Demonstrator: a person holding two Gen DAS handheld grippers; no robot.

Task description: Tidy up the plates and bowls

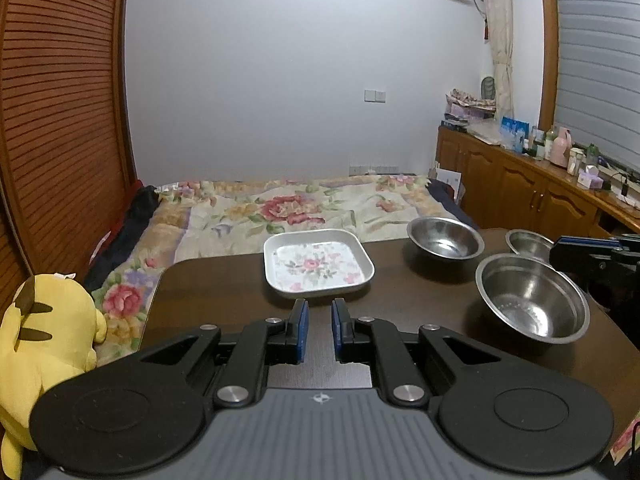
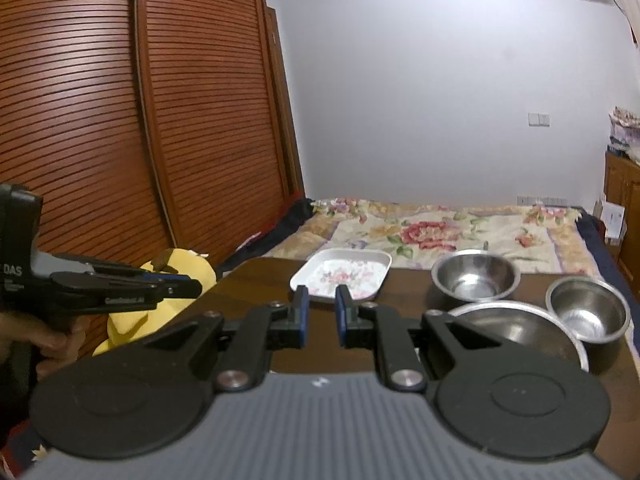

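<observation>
A square white plate with a flower print [image 1: 318, 264] [image 2: 342, 274] sits at the far edge of the dark wooden table [image 1: 224, 296]. Three steel bowls stand to its right: a medium one [image 1: 445, 238] [image 2: 474, 278] at the back, a large one [image 1: 532, 298] [image 2: 516, 330] in front, a small one [image 1: 528, 244] [image 2: 586, 310] at the far right. My left gripper [image 1: 319, 316] is open and empty, just short of the plate. My right gripper [image 2: 322, 306] is open and empty above the table, left of the large bowl. It also shows at the right edge of the left wrist view [image 1: 592, 254].
A bed with a flowered cover [image 1: 304, 204] lies beyond the table. A yellow plush toy [image 1: 44, 340] [image 2: 176, 276] sits off the table's left edge. A slatted wooden wardrobe [image 2: 140, 120] stands at the left. A cluttered wooden cabinet [image 1: 532, 176] runs along the right.
</observation>
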